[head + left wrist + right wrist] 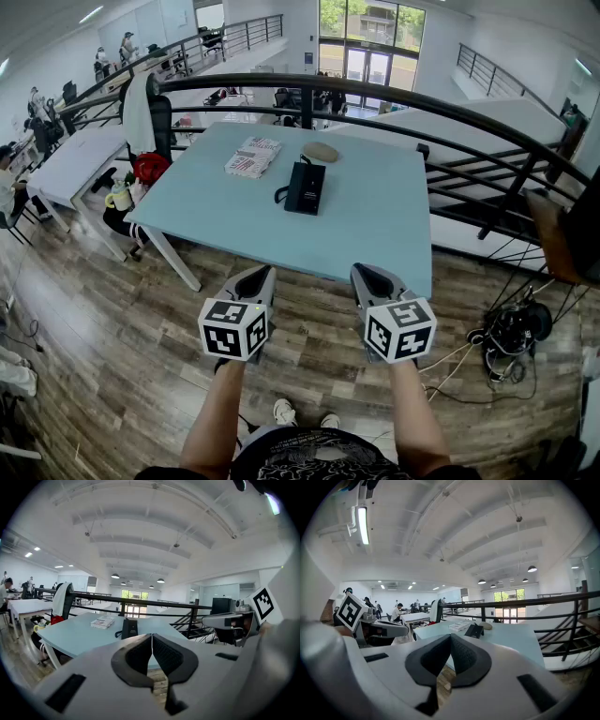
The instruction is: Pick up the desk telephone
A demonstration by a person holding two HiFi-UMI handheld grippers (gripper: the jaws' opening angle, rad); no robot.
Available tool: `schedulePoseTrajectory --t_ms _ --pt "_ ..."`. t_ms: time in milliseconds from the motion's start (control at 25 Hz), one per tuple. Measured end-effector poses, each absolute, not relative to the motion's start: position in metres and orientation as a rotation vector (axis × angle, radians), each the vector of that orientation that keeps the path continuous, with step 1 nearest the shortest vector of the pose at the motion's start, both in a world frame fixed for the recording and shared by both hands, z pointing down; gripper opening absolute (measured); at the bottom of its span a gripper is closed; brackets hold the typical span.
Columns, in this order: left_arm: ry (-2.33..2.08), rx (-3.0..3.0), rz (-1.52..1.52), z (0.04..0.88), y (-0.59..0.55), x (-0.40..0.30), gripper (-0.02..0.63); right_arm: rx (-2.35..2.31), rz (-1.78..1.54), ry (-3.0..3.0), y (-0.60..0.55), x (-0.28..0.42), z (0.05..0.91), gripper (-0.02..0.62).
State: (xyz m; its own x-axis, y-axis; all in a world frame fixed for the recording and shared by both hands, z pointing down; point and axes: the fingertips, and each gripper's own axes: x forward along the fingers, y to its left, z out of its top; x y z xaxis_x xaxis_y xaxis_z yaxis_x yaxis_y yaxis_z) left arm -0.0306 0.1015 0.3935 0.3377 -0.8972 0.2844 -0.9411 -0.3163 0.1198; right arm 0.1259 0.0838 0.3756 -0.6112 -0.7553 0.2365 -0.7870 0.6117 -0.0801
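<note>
A black desk telephone with a curled cord lies near the far middle of a light blue table. The phone also shows small in the left gripper view and in the right gripper view. My left gripper and right gripper hang side by side in front of the table's near edge, well short of the phone. Both are shut with nothing between the jaws. In its own view the left gripper has its pads together; so does the right gripper.
A printed booklet and a flat round tan object lie at the table's far end. A black railing curves behind the table. Cables and a black device sit on the wooden floor at right. A white table stands left.
</note>
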Motion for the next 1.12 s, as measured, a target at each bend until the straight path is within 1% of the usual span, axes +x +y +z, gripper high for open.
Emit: schedulePoseTrajectory --t_ms 800,880,960,1120 --pt "-1.521 2.464 0.202 0.395 0.048 -0.069 0.014 1.407 0.238 -2.595 0.044 0.065 0.381 0.005" --pt "-1.506 2.469 0.196 0.397 0.042 -0.074 0.022 1.416 0.241 -2.586 0.039 0.060 0.383 0.018" --pt "-1.495 2.471 0.188 0.399 0.037 -0.080 0.051 1.419 0.244 -2.578 0.034 0.054 0.385 0.044" --pt "-1.489 2.467 0.173 0.400 0.027 -0.094 0.080 1.426 0.248 -2.565 0.027 0.041 0.387 0.048"
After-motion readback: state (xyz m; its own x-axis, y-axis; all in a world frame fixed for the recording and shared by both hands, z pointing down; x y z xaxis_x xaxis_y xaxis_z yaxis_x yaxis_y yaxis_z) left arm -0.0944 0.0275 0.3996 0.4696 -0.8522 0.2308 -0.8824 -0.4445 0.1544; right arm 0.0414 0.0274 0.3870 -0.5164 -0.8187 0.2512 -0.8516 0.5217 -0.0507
